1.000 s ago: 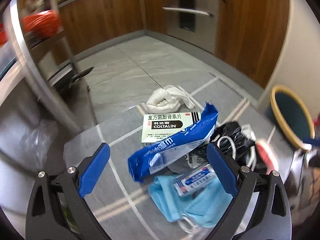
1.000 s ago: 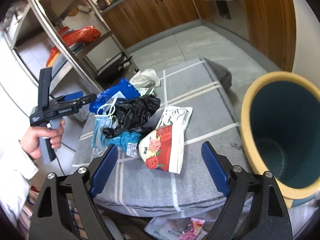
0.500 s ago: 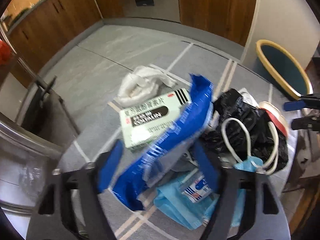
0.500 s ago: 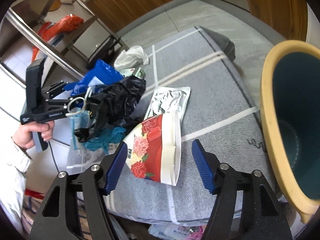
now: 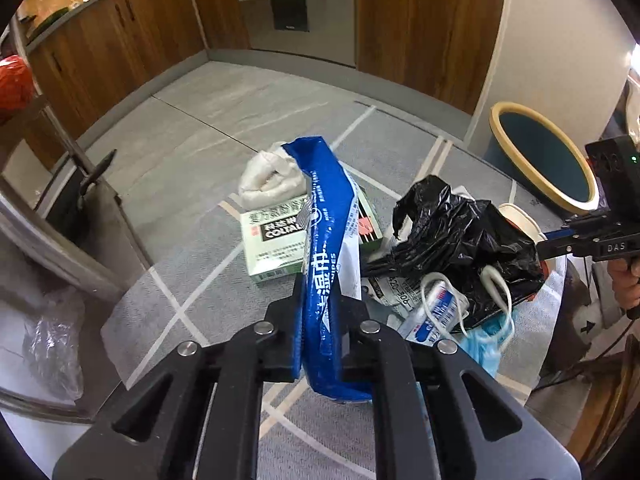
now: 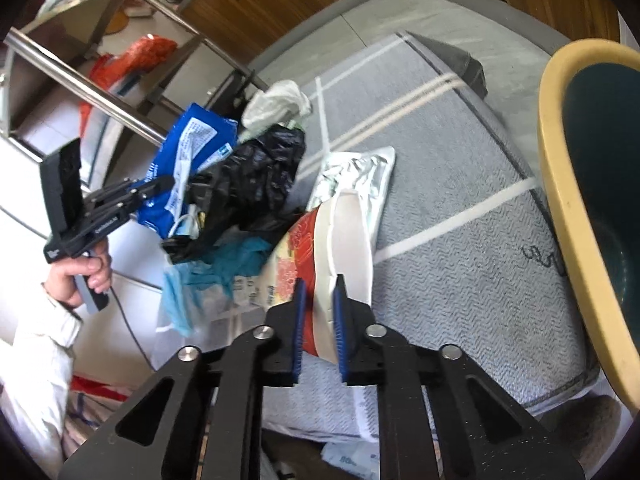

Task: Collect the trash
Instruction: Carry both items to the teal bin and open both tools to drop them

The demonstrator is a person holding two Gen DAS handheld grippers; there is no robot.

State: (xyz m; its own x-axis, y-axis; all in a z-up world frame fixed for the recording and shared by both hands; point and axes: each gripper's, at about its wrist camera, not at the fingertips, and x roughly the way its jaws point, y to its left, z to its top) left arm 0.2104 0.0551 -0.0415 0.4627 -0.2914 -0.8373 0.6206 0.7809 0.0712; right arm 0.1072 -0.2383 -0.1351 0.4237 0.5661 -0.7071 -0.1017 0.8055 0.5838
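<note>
A blue wet-wipes pack (image 5: pixel 326 200) stands up between the jaws of my left gripper (image 5: pixel 320 292), which are closing with the pads pressed on its lower part. Seen from the right wrist, that gripper (image 6: pixel 160 186) and pack (image 6: pixel 188 144) sit at the left of the trash pile. My right gripper (image 6: pixel 318 292) is closing on a crushed red floral paper cup (image 6: pixel 304 236), pinching its wall near the white rim. A teal bin with a yellow rim (image 6: pixel 560 140) stands to the right, beside the table.
On the grey striped tablecloth (image 6: pixel 460 260) lie a black plastic bag (image 5: pixel 460 232), a green-white medicine box (image 5: pixel 276 248), a white tissue wad (image 5: pixel 264 176), a blue face mask (image 5: pixel 484 344) and a silver foil pouch (image 6: pixel 360 172). A metal rack (image 6: pixel 100 88) stands left.
Both grippers went from wide open to shut. The left closed on the blue pack and tipped it upright. The right sank to the floral cup and closed on it.
</note>
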